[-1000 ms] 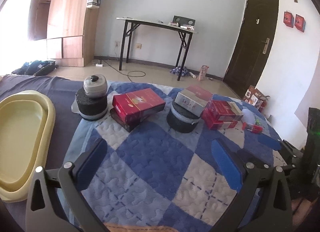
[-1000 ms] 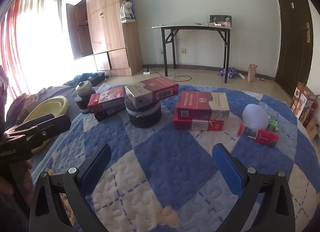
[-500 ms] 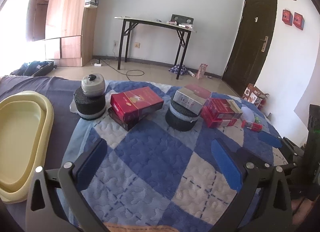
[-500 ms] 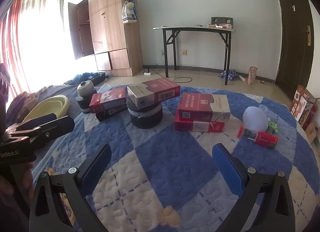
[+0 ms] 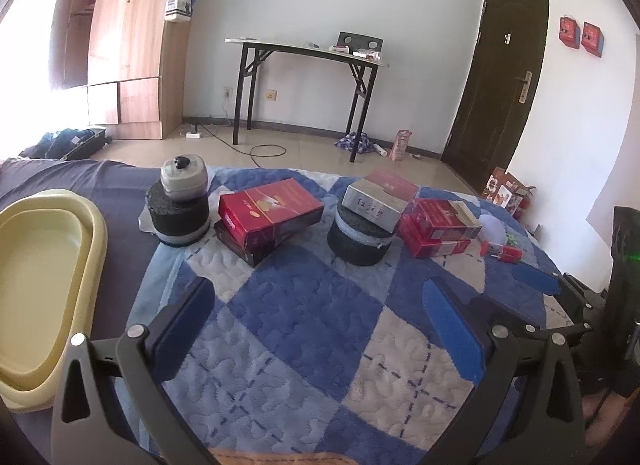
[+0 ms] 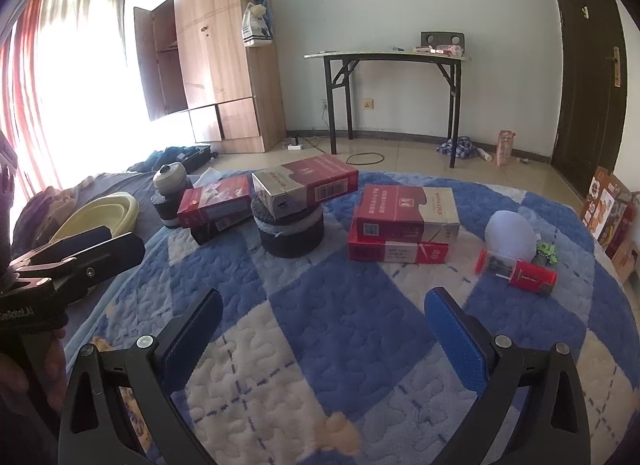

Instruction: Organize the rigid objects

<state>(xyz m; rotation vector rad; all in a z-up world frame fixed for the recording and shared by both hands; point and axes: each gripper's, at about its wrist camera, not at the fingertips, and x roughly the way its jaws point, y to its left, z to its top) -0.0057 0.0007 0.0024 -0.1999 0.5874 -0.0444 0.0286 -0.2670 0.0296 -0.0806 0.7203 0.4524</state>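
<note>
Both grippers, left gripper point(image 5: 318, 325) and right gripper point(image 6: 322, 329), hover spread wide and empty above the quilt point(image 6: 340, 305). Ahead, a silver-red box point(image 6: 306, 185) lies tilted on a black foam ring point(image 6: 291, 231); I think a careless push could slide it off.

We carry two black plastic handheld grippers, the left gripper point(image 5: 320, 321) and the right gripper point(image 6: 324, 329), each with flat blue textured pads point(image 6: 454, 335) and silver screws point(image 6: 503, 341) at the pivots. White lettering point(image 6: 16, 313) marks the left one's body at the frame's left edge.
</note>
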